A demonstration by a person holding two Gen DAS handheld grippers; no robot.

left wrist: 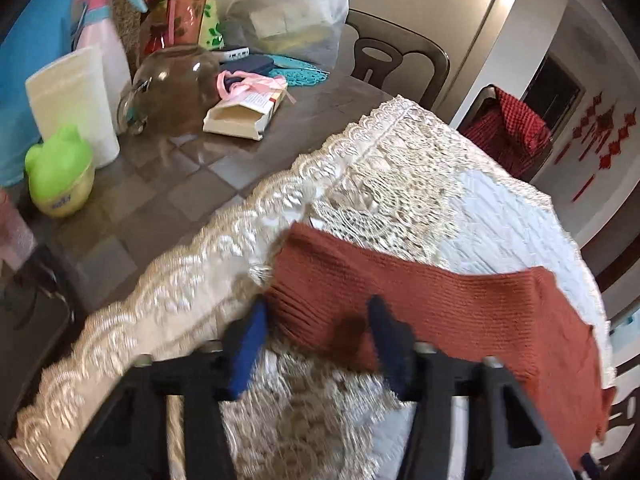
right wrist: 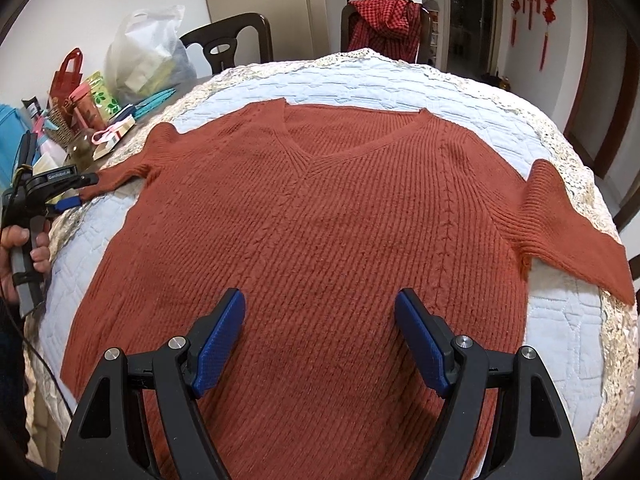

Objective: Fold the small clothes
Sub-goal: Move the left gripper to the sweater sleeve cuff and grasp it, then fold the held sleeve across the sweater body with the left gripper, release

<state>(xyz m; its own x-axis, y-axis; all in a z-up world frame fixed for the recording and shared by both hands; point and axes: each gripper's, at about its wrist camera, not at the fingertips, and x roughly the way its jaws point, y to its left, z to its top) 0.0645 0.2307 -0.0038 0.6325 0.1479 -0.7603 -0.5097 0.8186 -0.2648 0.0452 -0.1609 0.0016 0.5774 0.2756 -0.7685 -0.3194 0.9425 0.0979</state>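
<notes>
We have the rust-red knitted sweater (right wrist: 320, 208) spread flat, front up, on the quilted cover (right wrist: 360, 80) over the tabletop (left wrist: 168, 168), so its sleeves lie out to either side, ready for folding. Our left gripper (left wrist: 316, 328) sits at the cuff of the left sleeve (left wrist: 400, 292), the cuff between its half-closed jaws; whether the pads already pinch the knit we cannot tell. Our right gripper (right wrist: 320, 340) hangs released, jaws wide, above the sweater's lower body, free to help next.
</notes>
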